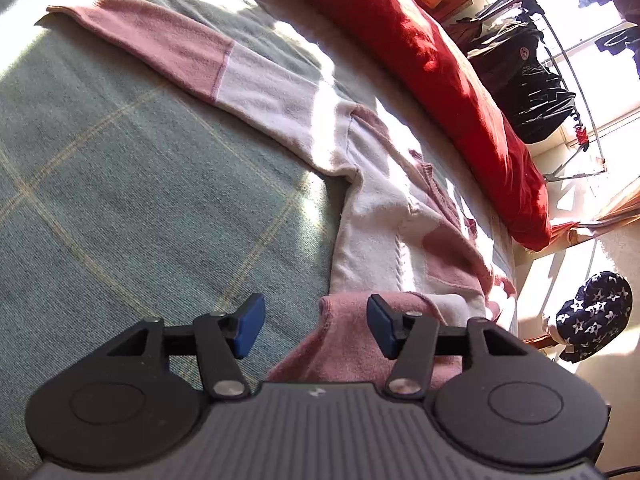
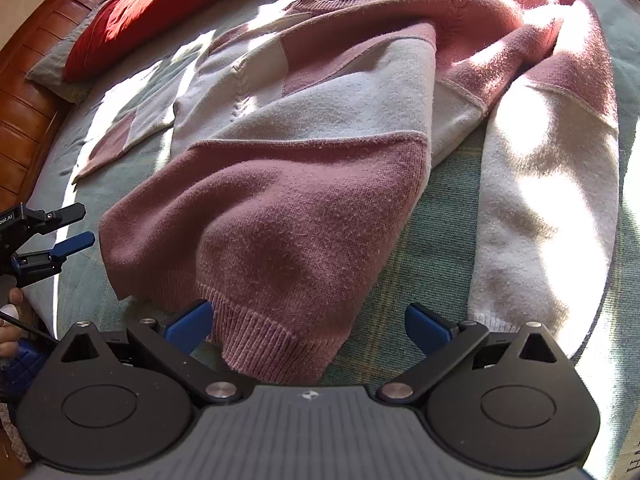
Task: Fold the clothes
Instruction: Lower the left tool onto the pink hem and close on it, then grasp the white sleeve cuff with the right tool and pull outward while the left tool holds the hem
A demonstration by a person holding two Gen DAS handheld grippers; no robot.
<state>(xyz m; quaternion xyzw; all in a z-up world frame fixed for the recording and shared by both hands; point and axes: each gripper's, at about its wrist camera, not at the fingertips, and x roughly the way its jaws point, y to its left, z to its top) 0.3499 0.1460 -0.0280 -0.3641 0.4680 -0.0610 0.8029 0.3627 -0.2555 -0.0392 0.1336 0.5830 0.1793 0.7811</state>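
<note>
A pink and white patchwork sweater [image 1: 372,208] lies on a green plaid blanket [image 1: 120,180]. One sleeve [image 1: 160,40] stretches away to the upper left. My left gripper [image 1: 316,328] is open over the sweater's pink bottom corner, blue pads apart and not pressing the cloth. In the right wrist view the sweater [image 2: 320,140] is folded over itself, its other sleeve [image 2: 540,200] running down the right side. My right gripper [image 2: 308,328] is open wide, with the ribbed pink hem [image 2: 272,344] between its fingers. The left gripper [image 2: 78,228] also shows at that view's left edge.
A red pillow [image 1: 440,60] lies along the bed's far side, also seen as the red pillow [image 2: 140,12]. A drying rack with dark clothes [image 1: 520,76] stands by the window. A dark star-patterned item [image 1: 592,316] is off the bed's edge. A wooden headboard [image 2: 24,112] borders the left.
</note>
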